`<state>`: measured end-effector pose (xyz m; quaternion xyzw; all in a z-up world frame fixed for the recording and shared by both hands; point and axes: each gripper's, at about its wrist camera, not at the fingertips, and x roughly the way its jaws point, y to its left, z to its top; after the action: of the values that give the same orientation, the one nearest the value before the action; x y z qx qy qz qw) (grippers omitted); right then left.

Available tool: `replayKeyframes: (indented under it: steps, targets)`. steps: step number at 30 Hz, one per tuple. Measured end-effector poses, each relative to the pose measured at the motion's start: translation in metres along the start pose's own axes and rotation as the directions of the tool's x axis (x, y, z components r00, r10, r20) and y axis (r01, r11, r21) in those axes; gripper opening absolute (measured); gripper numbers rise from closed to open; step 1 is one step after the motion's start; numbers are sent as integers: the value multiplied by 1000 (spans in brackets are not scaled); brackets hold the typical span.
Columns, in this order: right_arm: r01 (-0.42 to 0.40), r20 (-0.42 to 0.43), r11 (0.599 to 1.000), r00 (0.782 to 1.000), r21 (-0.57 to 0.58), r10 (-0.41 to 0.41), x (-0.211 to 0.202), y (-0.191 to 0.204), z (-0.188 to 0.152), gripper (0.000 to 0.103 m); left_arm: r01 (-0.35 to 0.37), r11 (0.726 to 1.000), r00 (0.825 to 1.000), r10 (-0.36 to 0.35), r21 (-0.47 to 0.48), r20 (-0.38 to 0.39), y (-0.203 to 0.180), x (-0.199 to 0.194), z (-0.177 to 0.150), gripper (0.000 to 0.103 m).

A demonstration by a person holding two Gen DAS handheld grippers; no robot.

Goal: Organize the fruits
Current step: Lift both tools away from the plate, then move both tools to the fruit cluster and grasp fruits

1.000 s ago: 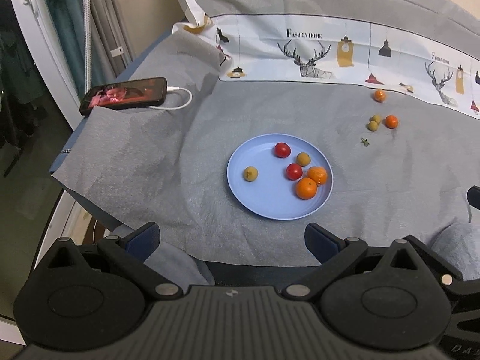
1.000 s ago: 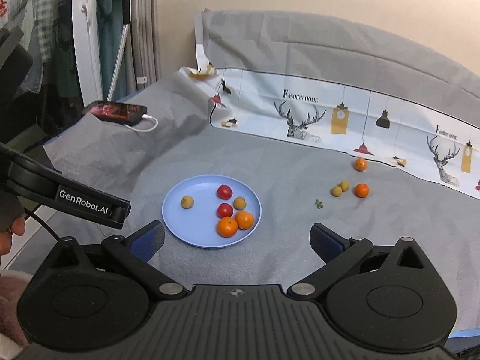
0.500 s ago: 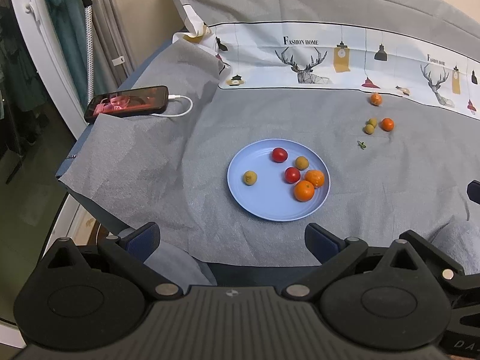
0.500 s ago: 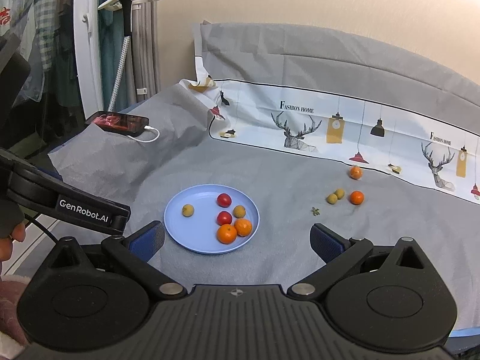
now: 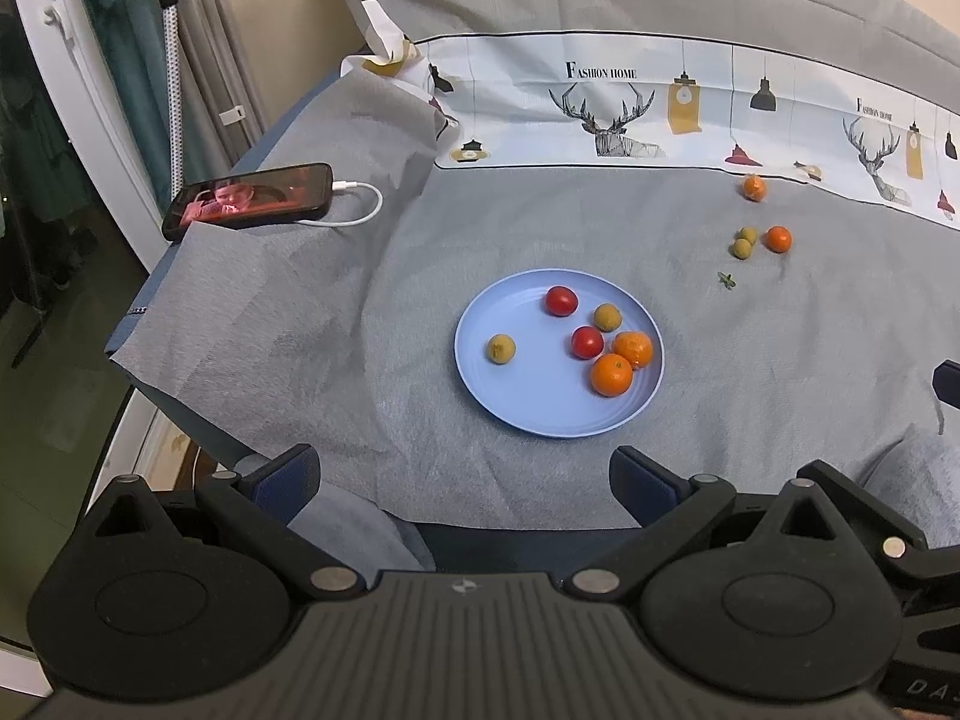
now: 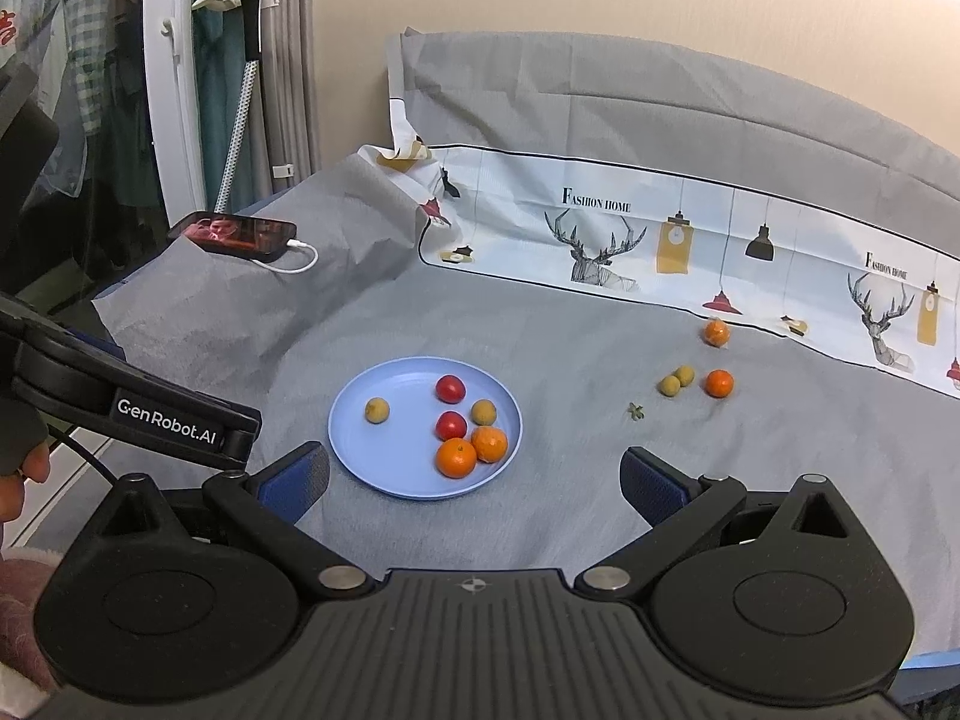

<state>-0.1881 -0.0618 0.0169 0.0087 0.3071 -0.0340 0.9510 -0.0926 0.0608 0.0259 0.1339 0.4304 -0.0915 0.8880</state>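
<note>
A light blue plate (image 5: 528, 396) (image 6: 384, 456) lies on the grey cloth and holds two red tomatoes (image 5: 561, 300) (image 6: 450, 389), two oranges (image 5: 611, 375) (image 6: 456, 458) and two yellow-green fruits (image 5: 500, 348) (image 6: 377, 410). Loose on the cloth to the right are two oranges (image 5: 778, 239) (image 6: 719, 383), a pair of yellow-green fruits (image 5: 743, 248) (image 6: 669, 386) and a small green stem (image 5: 726, 280) (image 6: 635, 411). My left gripper (image 5: 465, 474) hangs open near the cloth's front edge, short of the plate. My right gripper (image 6: 474, 480) is open too, just in front of the plate, with nothing between its fingers.
A phone (image 5: 249, 200) (image 6: 237, 234) with a white cable lies at the cloth's left edge. A printed white sheet (image 5: 690, 114) runs along the back. The left gripper's body (image 6: 138, 414) shows at the left of the right wrist view. A garment steamer stand (image 6: 240, 84) is beyond the left edge.
Both grippers have pulled back and up a little, so the plate and fruits look smaller and lower in view. Nothing on the cloth has moved; both grippers stay open.
</note>
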Motion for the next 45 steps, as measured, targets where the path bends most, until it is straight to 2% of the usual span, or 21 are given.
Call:
replayKeyframes:
  steps: [19,28,33,38,45]
  targets:
    - [-9,-59,1000,998,19,10,25,-4,-1,102,-4,1000,998,4,17,-55,-3,25,6,103]
    - [10,-108,997,994,72,-2,49,-21,-4,102,-6,999,994,11,52,-109,-13,52,14,103]
    - [64,-138,985,990,159,-42,69,-50,-8,102,-5,996,992,17,91,-126,-31,71,31,103]
    - [161,-143,960,981,229,-130,89,-95,-11,102,41,990,992,-24,136,-126,-65,94,60,103]
    - [323,-147,901,945,289,-291,145,-183,-11,102,108,972,992,-90,210,-90,-146,149,120,103]
